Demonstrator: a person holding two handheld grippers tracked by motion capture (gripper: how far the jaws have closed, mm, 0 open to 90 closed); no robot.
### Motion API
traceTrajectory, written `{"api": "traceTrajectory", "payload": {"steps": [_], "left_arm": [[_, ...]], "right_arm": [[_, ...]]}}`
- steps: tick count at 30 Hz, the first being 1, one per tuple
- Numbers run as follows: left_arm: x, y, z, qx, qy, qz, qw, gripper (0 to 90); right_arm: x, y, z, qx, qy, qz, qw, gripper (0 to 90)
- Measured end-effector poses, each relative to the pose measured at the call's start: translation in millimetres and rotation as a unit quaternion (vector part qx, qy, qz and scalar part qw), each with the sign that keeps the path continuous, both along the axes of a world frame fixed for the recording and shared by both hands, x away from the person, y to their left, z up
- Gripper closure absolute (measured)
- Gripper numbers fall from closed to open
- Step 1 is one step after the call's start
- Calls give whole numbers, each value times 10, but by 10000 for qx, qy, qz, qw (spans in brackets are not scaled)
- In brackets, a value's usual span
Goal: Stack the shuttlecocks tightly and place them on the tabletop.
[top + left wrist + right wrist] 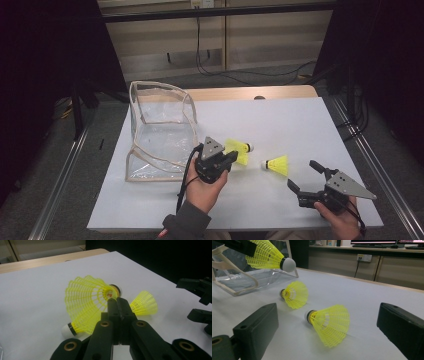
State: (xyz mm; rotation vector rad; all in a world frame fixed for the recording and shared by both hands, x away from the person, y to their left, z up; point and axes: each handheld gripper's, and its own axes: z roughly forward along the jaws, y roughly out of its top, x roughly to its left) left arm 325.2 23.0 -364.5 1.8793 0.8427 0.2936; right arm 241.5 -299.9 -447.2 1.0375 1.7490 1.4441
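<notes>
The left gripper (231,159), at centre frame in the high view, is clenched on the rim of a yellow plastic mesh-skirted shuttlecock (87,297); in the left gripper view its jaws pinch only the thin skirt edge near the cork end. A 2nd yellow shuttlecock (75,326) lies beneath it on the white table (300,125), and a 3rd yellow shuttlecock (278,164) lies right of centre. The right gripper (303,178), lower right, is spread wide and holds nothing. The clear plastic bag with beige trim (160,130) stands at centre left. The flexible skirt may buckle or slip from so shallow a pinch during the carry, and the bag's sagging rim could catch the shuttlecock at the mouth.
</notes>
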Motion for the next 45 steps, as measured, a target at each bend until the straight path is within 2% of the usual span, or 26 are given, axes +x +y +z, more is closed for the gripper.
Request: {"api": "traceTrajectory", "payload": {"steps": [10, 18, 27, 33, 37, 45], "left_arm": [[163, -121, 40, 1, 70, 42, 10000, 900], [276, -183, 18, 26, 166, 117, 9998, 900], [414, -224, 30, 17, 229, 283, 9993, 900], [485, -246, 27, 120, 245, 386, 9989, 900], [542, -273, 21, 115, 247, 479, 9985, 900], [658, -322, -29, 279, 276, 643, 9972, 900]], "right_arm": [[-3, -2, 2, -6, -6, 11, 10000, 32], [0, -7, 2, -10, -19, 11, 10000, 32], [-4, -4, 6, 15, -15, 14, 10000, 32], [-2, -10, 5, 28, -19, 9, 10000, 32], [-4, -6, 7, 27, -9, 24, 10000, 32], [0, -10, 4, -8, -29, 27, 10000, 32]]}}
